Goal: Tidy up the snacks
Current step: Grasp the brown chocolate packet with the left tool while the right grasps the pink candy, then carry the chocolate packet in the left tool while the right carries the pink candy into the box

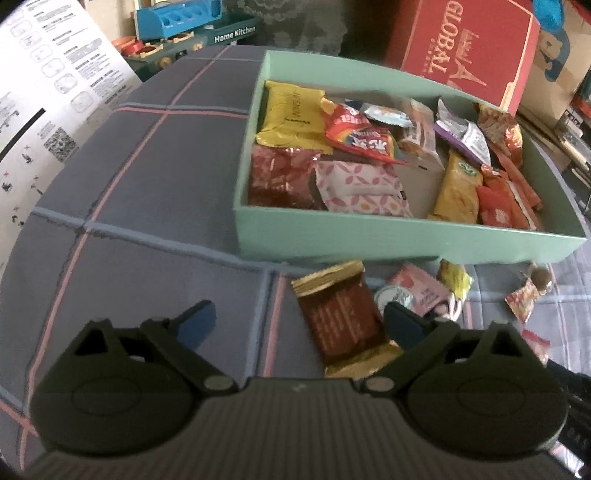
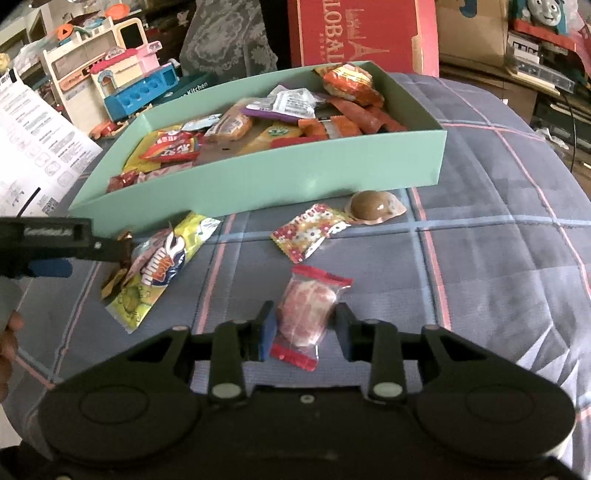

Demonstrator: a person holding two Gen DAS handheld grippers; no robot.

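The left claw [image 1: 299, 325] gapes wide and empty, its blue pads straddling a brown foil-wrapped bar with gold ends [image 1: 343, 317] on the near plaid bedcover [image 1: 147, 184]. Right of it, the right claw [image 2: 304, 326] has narrowed around a clear red-ended wrapper holding a pink sweet [image 2: 308, 314]; whether the pads press it I cannot tell. It looks light, crinkly and slippery, best pinched across its plump middle. Beyond lies the mint-green cardboard box [image 2: 258, 181] of snacks, with a red carton [image 2: 362, 33] and toys cluttering the far room
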